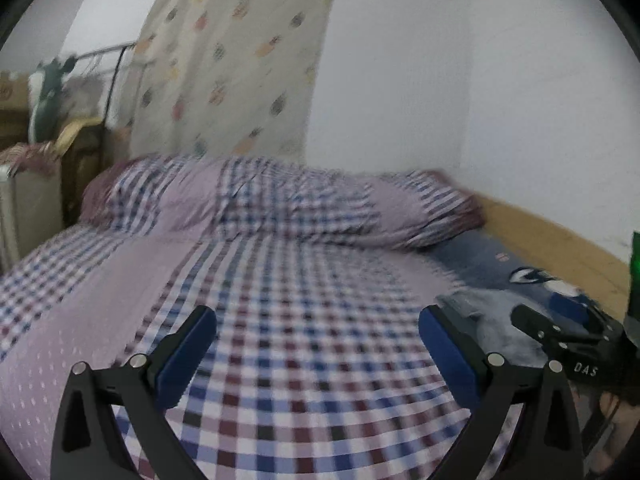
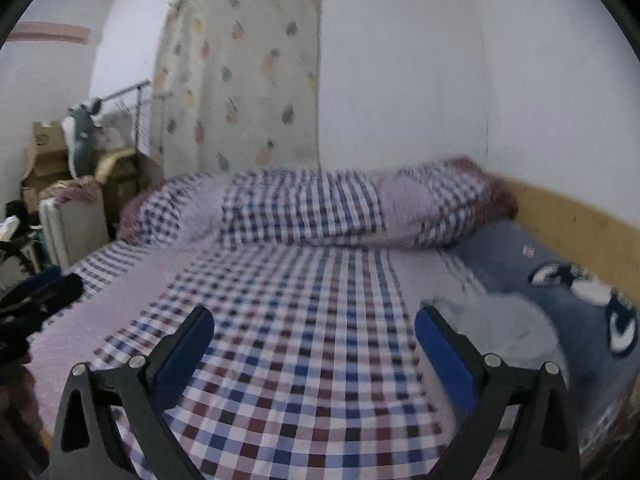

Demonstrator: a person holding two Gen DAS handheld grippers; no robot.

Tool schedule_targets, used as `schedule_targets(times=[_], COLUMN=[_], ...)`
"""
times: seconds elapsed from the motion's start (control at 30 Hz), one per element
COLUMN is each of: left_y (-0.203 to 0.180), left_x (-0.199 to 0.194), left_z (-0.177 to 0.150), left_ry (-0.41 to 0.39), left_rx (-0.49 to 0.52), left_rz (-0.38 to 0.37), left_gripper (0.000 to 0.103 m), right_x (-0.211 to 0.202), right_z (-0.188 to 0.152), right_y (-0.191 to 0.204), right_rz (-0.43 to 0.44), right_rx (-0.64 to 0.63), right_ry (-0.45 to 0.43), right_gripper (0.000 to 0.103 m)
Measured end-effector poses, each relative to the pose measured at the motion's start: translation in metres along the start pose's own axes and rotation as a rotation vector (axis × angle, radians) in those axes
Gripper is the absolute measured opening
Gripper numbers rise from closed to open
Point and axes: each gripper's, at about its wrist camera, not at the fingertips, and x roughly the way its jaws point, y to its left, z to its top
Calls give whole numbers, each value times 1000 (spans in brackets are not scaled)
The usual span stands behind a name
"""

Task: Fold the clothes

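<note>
A light grey garment (image 1: 506,330) (image 2: 504,330) lies crumpled on the right side of the bed, partly over a dark blue cloth with a white cartoon print (image 1: 484,258) (image 2: 560,268). My left gripper (image 1: 316,320) hovers open over the checked sheet, with the garment just beyond its right finger. My right gripper (image 2: 314,320) is also open above the sheet, with nothing between its blue pads (image 2: 444,352); the garment sits just right of it. The right gripper's black body (image 1: 576,340) shows at the edge of the left wrist view.
A checked bedsheet (image 1: 304,360) (image 2: 304,340) covers the bed, with a rolled checked quilt (image 1: 280,200) (image 2: 312,208) at its far end. A wooden bed rail (image 2: 576,220) runs along the white wall on the right. Boxes and a suitcase (image 2: 72,228) stand at the left.
</note>
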Motion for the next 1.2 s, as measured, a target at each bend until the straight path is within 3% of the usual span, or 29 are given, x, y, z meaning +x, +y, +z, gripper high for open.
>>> schedule_targets(times=[0.2,0.4,0.5,0.73,0.97,1.2], left_y=[24,21,20,16,8,7], left_x=[95,178,202,217,228,229], left_z=[-48,-100,-114,-131,-133,-137], left_ry=[135,283,319,381,443,441], left_rx=[-42,8,28,11,38,52], left_rz=[89,146,150,139,163,175], left_gripper=[103,103,103,103,103,103], right_x=[111,205,238,270,274,280], right_z=[-45,-99,-123,-156,-166,-176], right_y=[-6,-16,-21,-31,-26,-21], right_rz=[-5,-16,-16,6,28,29], right_rx=[62,114,133,170,130,105], right_ry=[131,260,334,454,460,475], right_gripper=[103,103,103,103,103,103])
